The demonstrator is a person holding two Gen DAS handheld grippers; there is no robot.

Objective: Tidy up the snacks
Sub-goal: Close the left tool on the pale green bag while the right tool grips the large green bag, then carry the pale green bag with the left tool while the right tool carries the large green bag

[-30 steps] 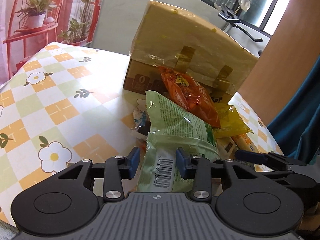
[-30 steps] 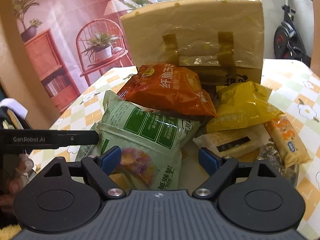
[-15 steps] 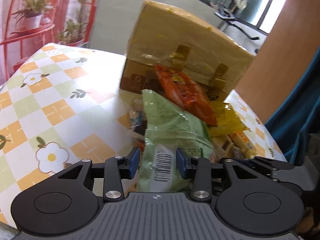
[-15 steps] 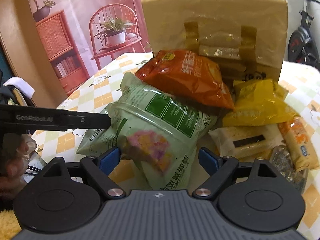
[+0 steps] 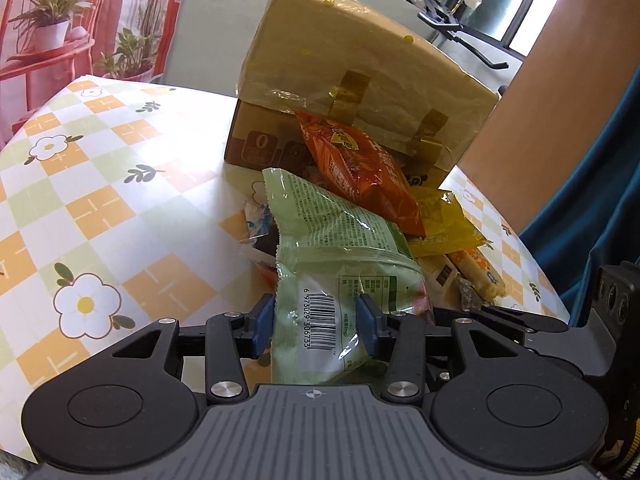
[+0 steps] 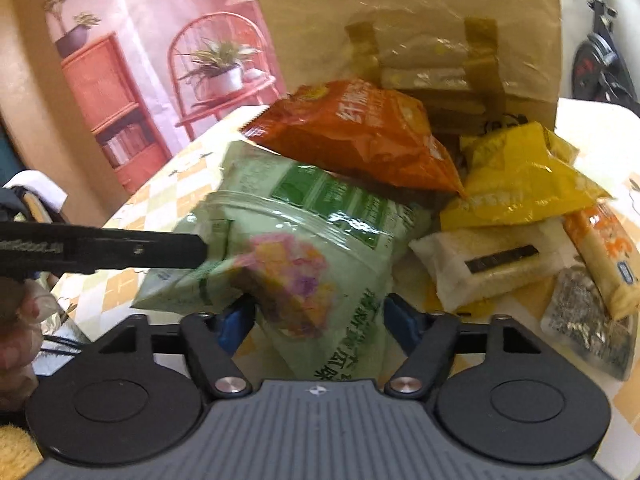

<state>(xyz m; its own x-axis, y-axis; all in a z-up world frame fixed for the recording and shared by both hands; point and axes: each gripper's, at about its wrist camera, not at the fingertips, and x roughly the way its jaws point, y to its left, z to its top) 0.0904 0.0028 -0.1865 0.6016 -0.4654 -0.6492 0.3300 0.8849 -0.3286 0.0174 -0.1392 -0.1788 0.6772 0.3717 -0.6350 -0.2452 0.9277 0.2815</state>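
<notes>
A green snack bag [image 5: 340, 248] lies at the front of a snack pile and is lifted at its near end. My left gripper [image 5: 316, 324] is shut on its barcode end, its jaws easing open slightly with the pads still against the film. In the right wrist view the same green bag [image 6: 312, 240] sits between the blue pads of my right gripper [image 6: 316, 320], whose jaws are closing and now meet the bag's sides. The left gripper's finger [image 6: 120, 248] reaches in from the left onto the bag's corner.
Behind the pile stands a taped cardboard box [image 5: 360, 60]. An orange bag [image 6: 360, 132], a yellow bag [image 6: 520, 176], a white pack [image 6: 492, 260], an orange stick pack [image 6: 604, 252] and a silvery packet [image 6: 584, 320] lie on the flowered tablecloth [image 5: 100, 184].
The right gripper's jaws have closed from wide apart onto the green bag. The bag's near end has risen and tilted. The left gripper has stayed on the barcode end.
</notes>
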